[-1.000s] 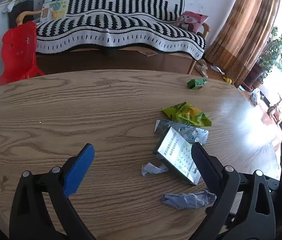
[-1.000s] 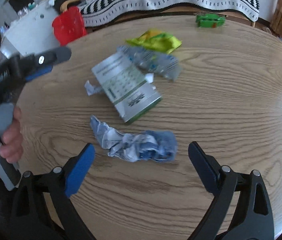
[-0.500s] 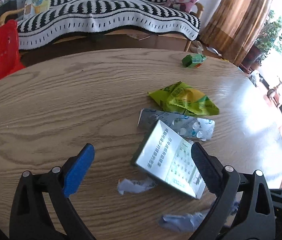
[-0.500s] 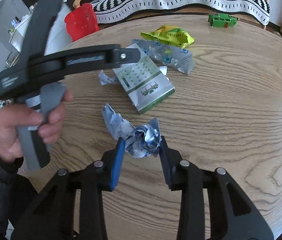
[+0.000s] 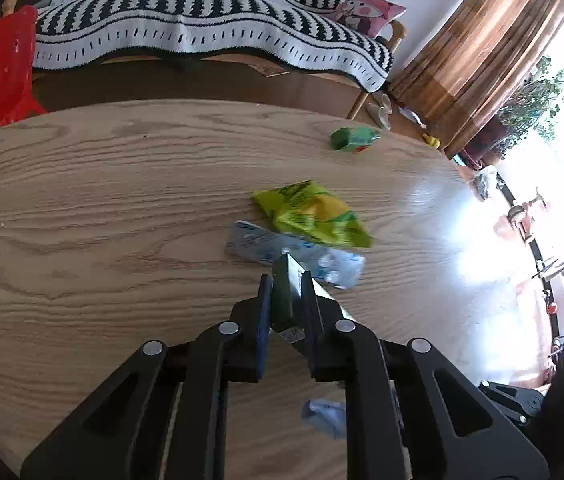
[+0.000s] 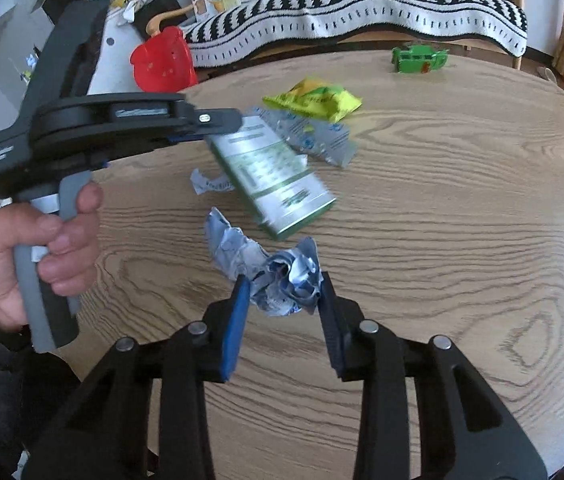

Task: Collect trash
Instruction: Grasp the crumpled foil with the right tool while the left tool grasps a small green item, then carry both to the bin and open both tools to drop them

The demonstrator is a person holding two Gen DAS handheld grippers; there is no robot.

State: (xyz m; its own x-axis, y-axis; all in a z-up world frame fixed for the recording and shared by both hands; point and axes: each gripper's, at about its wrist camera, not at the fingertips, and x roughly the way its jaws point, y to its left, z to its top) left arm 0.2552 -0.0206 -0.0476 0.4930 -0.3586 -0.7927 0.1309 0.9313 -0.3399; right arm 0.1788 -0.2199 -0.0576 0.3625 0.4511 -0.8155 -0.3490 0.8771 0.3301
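Left gripper [image 5: 287,304] clamped on box [image 6: 272,170]; right gripper [image 6: 284,304] pinching crumpled paper [image 6: 270,268]; yellow bag [image 5: 312,214], silver wrapper [image 5: 256,242], small scrap [image 6: 208,182], green carton [image 5: 354,139] uncollected on table [image 5: 82,200]; no bin visible.

Black plastic frames with silver rivets and blue pads are seen on both grippers; a bare-skinned left hand [image 6: 38,256], dark-sleeved, is shown.

Bare table [image 6: 462,240] right of green box [image 6: 278,176].
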